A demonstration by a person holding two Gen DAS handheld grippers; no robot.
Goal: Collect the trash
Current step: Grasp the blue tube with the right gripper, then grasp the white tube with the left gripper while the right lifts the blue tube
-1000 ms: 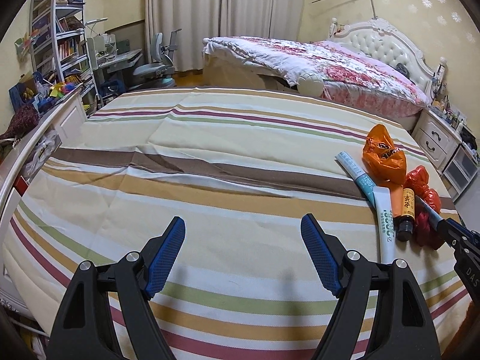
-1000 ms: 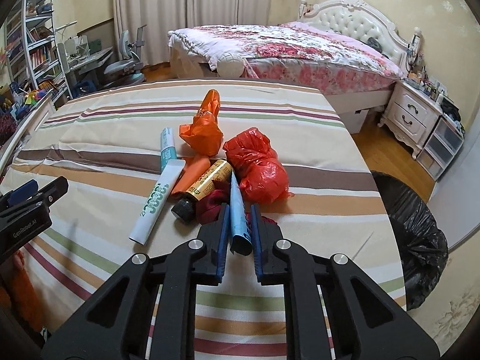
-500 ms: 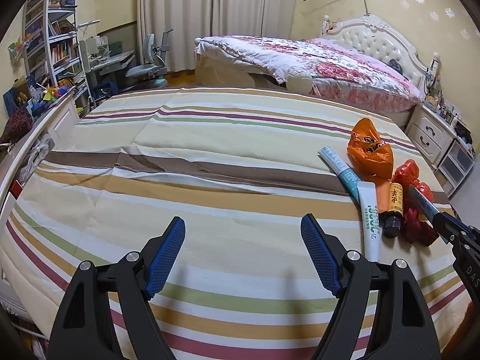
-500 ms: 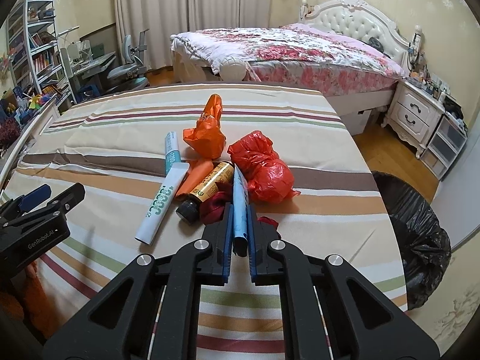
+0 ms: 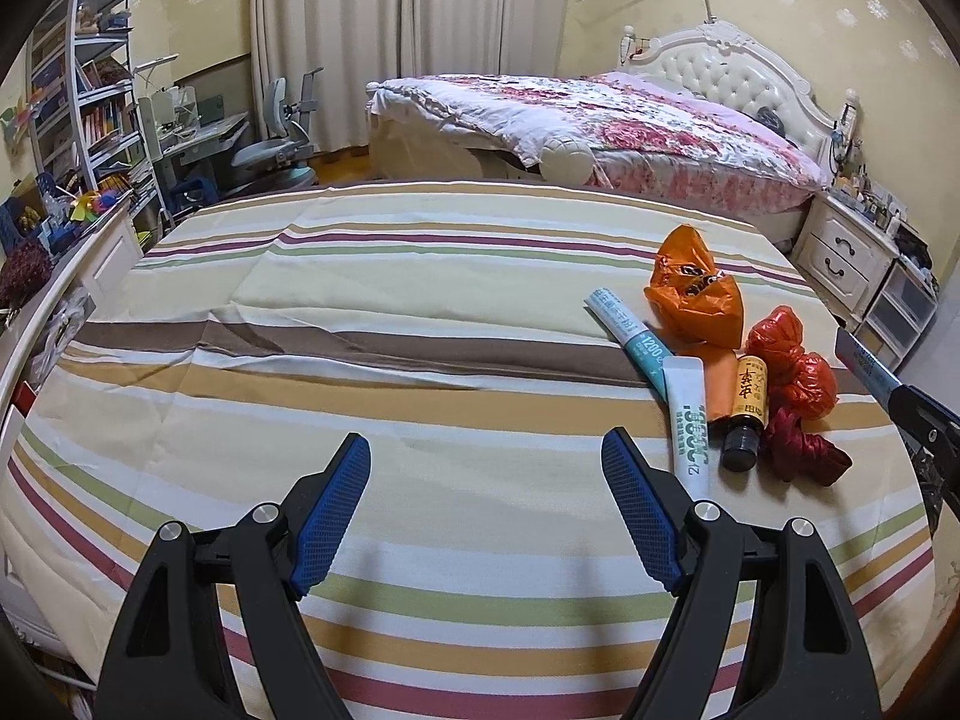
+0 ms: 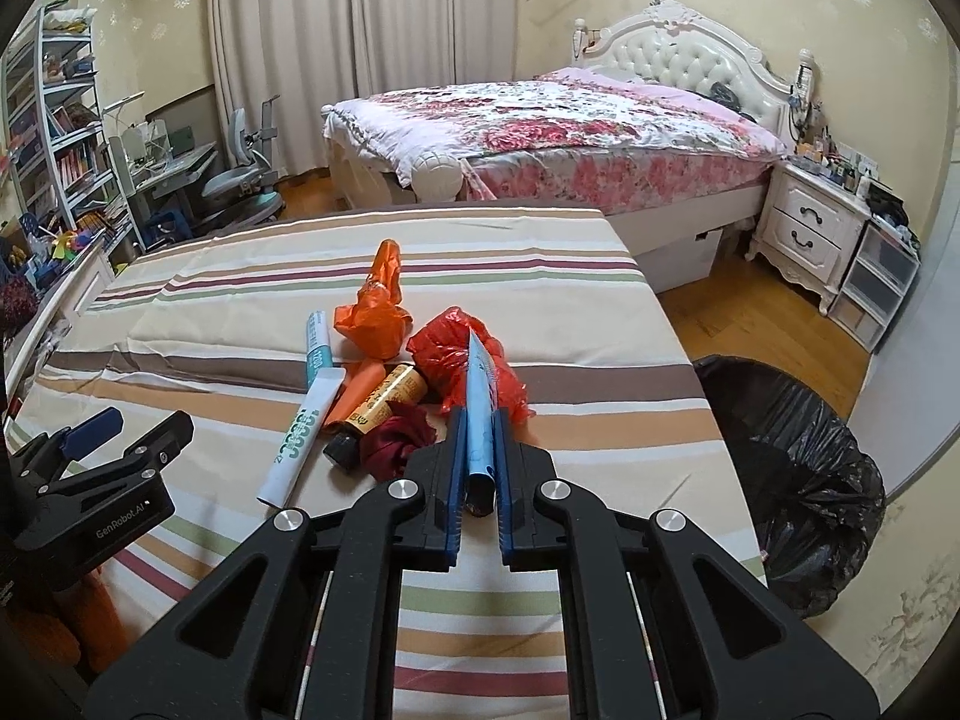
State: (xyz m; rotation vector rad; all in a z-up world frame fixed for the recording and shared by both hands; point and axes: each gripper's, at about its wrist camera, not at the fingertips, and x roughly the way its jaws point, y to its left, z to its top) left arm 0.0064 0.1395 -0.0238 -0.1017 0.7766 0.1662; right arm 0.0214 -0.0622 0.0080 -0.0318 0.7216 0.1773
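A light blue tube [image 6: 478, 402] is clamped between the closed jaws of the right gripper [image 6: 478, 420], raised clear of the striped sheet [image 6: 240, 300]. The left gripper [image 5: 486, 468] is held wide open with nothing between its pads. The remaining trash [image 6: 384, 384] is piled just beyond the tube, and a black bin bag [image 6: 798, 480] is seen beside the bed.

The blue tube [image 6: 478, 414] has its lower end hidden between the right gripper's [image 6: 478, 429] pads. In the left wrist view that gripper is cut off by the right edge. The black trash bag [image 6: 804, 480] is partly hidden behind the striped bed [image 6: 540, 294]. The print on the amber bottle [image 5: 751, 396] is too small to read.
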